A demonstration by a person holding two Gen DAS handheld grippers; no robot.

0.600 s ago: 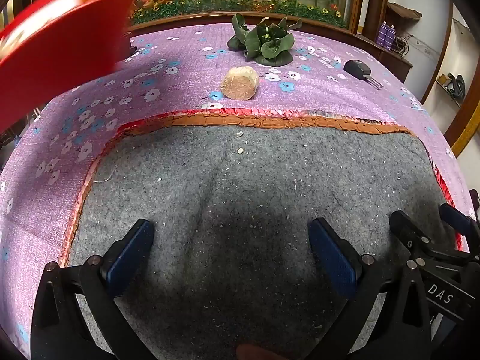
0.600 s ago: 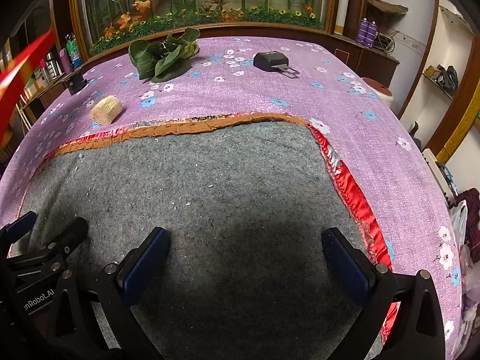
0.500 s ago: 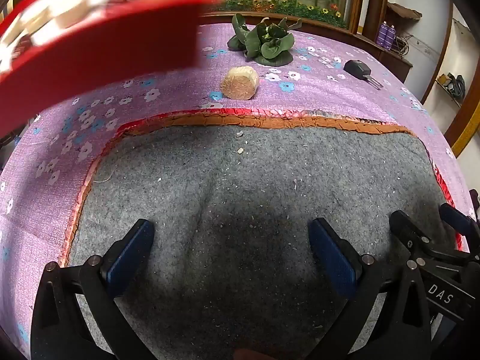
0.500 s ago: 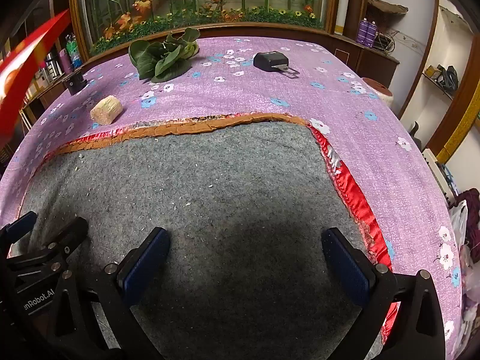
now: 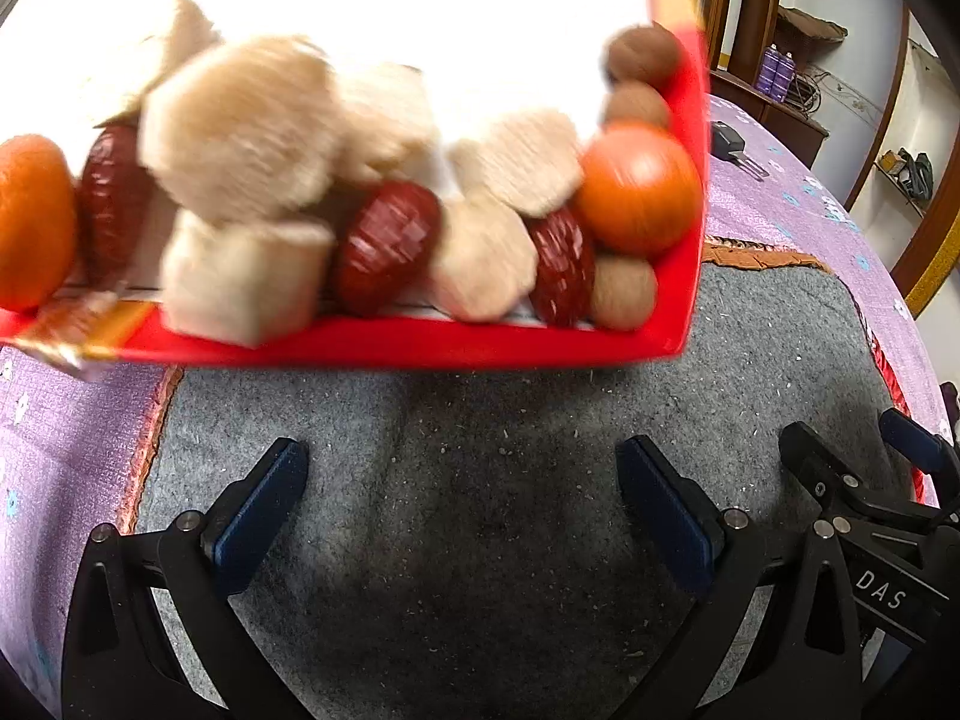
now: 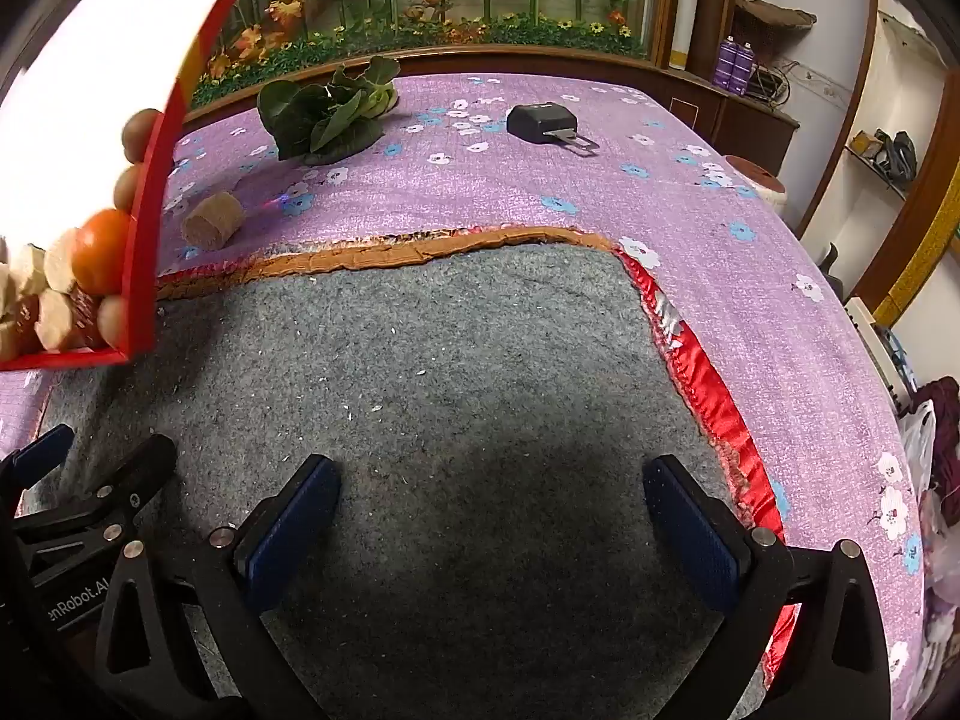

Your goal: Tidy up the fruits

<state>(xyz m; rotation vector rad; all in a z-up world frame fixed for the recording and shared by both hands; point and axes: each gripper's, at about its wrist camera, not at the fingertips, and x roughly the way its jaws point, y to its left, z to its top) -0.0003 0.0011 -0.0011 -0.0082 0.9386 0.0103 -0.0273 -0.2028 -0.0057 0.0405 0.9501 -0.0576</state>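
Note:
A red tray (image 5: 384, 345) with a white inside hangs tilted above the grey felt mat (image 5: 480, 540), blurred by motion. It holds oranges (image 5: 639, 189), red dates (image 5: 384, 246), walnuts (image 5: 621, 294) and several beige fibrous chunks (image 5: 240, 126). Its corner shows at the left of the right wrist view (image 6: 141, 240). My left gripper (image 5: 462, 498) is open and empty over the mat, below the tray. My right gripper (image 6: 492, 516) is open and empty over the mat.
One beige chunk (image 6: 213, 219) lies on the purple flowered cloth (image 6: 750, 300). A leafy green vegetable (image 6: 327, 114) and a black car key (image 6: 543, 120) lie farther back. The table's right edge drops off near a wooden cabinet.
The red tray has swept in from the upper left and tilted toward the camera, now filling the top of the left wrist view. Both grippers have stayed still.

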